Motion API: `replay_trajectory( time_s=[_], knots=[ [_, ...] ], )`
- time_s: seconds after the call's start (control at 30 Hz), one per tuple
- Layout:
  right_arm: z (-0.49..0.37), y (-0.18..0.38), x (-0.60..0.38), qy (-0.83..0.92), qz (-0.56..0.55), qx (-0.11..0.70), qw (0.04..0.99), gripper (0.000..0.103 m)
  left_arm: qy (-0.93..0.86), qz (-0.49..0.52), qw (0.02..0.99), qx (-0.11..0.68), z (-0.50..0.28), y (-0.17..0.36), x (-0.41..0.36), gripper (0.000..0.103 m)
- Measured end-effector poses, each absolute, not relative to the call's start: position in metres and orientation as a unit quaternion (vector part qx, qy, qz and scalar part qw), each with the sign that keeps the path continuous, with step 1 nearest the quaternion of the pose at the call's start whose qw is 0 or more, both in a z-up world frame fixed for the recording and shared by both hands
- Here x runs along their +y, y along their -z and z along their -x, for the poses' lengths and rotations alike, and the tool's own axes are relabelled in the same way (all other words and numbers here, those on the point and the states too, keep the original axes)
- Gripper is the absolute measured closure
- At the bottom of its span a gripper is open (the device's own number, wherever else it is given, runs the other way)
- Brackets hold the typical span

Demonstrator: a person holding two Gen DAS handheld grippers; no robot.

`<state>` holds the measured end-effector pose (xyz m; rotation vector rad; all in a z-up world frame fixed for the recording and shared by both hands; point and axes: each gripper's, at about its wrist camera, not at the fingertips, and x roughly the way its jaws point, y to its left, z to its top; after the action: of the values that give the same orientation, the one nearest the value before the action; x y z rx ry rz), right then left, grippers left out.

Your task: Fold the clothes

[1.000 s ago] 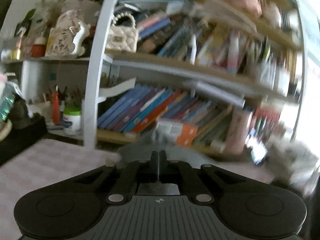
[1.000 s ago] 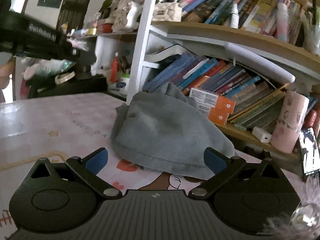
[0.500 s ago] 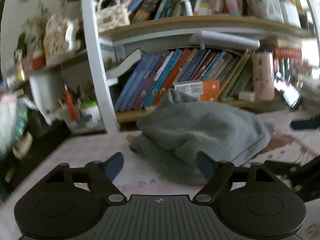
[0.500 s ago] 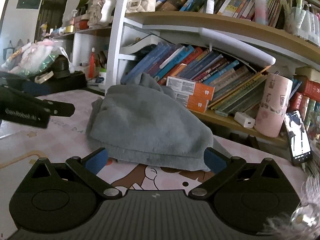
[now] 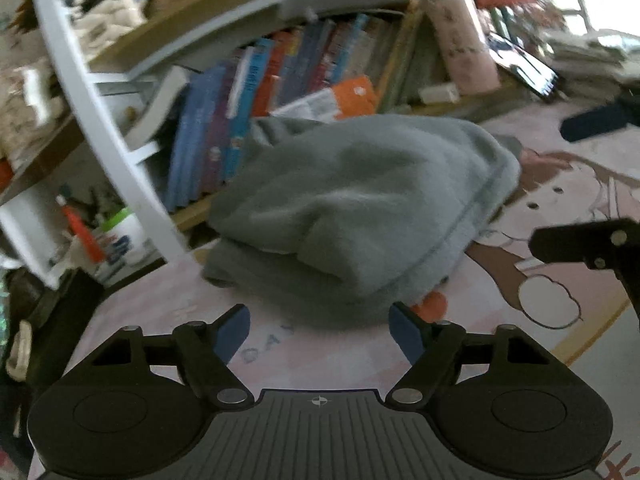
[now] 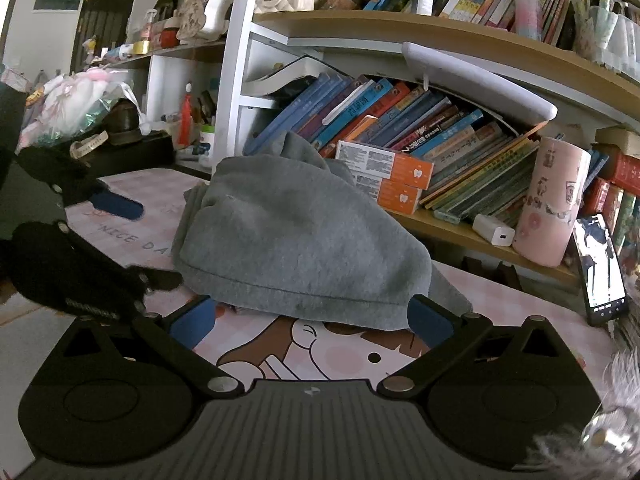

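Observation:
A grey fleece garment (image 5: pixel 360 208) lies in a heap on the pink cartoon-print table mat (image 5: pixel 320 364), against the bookshelf. It also shows in the right wrist view (image 6: pixel 296 240). My left gripper (image 5: pixel 320 330) is open and empty, just in front of the heap's near edge. My right gripper (image 6: pixel 312 318) is open and empty, its blue pads at the garment's front hem. The left gripper also appears at the left of the right wrist view (image 6: pixel 80 240), and the right gripper at the right of the left wrist view (image 5: pixel 592 184).
A bookshelf (image 6: pixel 400 128) full of books stands right behind the garment. Orange boxes (image 6: pixel 384 180), a pink cup (image 6: pixel 548 204), a white charger (image 6: pixel 494 234) and a phone (image 6: pixel 600 264) sit on its lower ledge. Clutter (image 6: pixel 80 112) fills the far left.
My left gripper opened and swung down toward the garment, which is now close in front of it. My right gripper moved closer to the garment's hem.

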<state>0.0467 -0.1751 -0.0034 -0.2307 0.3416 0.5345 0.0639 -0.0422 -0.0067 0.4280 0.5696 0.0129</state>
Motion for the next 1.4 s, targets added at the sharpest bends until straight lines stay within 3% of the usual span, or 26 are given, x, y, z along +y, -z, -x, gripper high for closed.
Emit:
replay_trajectory(
  time_s=[0.17,0.2,0.23,0.33,0.43,0.6,0.9,0.93,0.97,1.03,1.13,1.2,1.3,1.33,1.4],
  knots=[
    [-0.047,0.003,-0.176,-0.263,0.112,0.169,0.943,0.000,0.003,-0.202,0.937,0.284,-0.082,0.012,-0.046,0.029],
    [-0.047,0.003,-0.176,-0.263,0.112,0.169,0.943,0.000,0.011,-0.188,0.939,0.286,-0.084,0.011,-0.044,0.039],
    [-0.047,0.003,-0.175,-0.262,0.113,0.169,0.943,0.000,0.021,-0.172,0.941,0.290,-0.086,0.009,-0.042,0.062],
    [-0.047,0.003,-0.175,-0.259,0.116,0.167,0.944,0.000,0.041,-0.128,0.946,0.295,-0.091,0.004,-0.036,0.086],
    [-0.046,0.002,-0.176,-0.256,0.113,0.163,0.946,0.000,0.035,-0.103,0.958,0.267,-0.082,-0.013,-0.030,0.093],
    [-0.042,-0.003,-0.178,-0.260,0.107,0.146,0.948,0.000,0.072,-0.088,0.973,0.199,-0.047,-0.054,-0.040,0.095],
    [-0.028,-0.005,-0.168,-0.243,0.164,0.099,0.951,0.003,0.200,-0.100,0.960,0.171,0.006,-0.072,-0.092,0.095],
    [-0.028,-0.005,-0.169,-0.231,0.169,0.094,0.954,0.012,0.204,-0.102,0.958,0.176,0.008,-0.069,-0.096,0.094],
    [-0.029,-0.006,-0.171,-0.217,0.168,0.089,0.957,0.035,0.203,-0.108,0.956,0.180,0.008,-0.066,-0.099,0.094],
    [-0.034,-0.013,-0.183,-0.183,0.143,0.086,0.969,0.067,0.196,-0.122,0.956,0.184,0.008,-0.060,-0.102,0.091],
    [-0.044,-0.024,-0.213,-0.166,0.054,0.094,0.980,0.089,0.180,-0.130,0.957,0.187,0.008,-0.054,-0.102,0.086],
    [-0.050,-0.030,-0.234,-0.154,-0.005,0.099,0.983,0.093,0.160,-0.144,0.958,0.189,0.009,-0.049,-0.102,0.075],
    [-0.055,-0.037,-0.264,-0.131,-0.082,0.098,0.983,0.095,0.109,-0.177,0.961,0.184,0.007,-0.037,-0.099,0.039],
    [-0.055,-0.039,-0.273,-0.122,-0.103,0.096,0.982,0.095,0.092,-0.189,0.961,0.182,0.006,-0.033,-0.098,0.032],
    [-0.054,-0.041,-0.289,-0.105,-0.131,0.089,0.982,0.095,0.071,-0.200,0.959,0.189,0.000,-0.026,-0.096,0.031]
  ],
)
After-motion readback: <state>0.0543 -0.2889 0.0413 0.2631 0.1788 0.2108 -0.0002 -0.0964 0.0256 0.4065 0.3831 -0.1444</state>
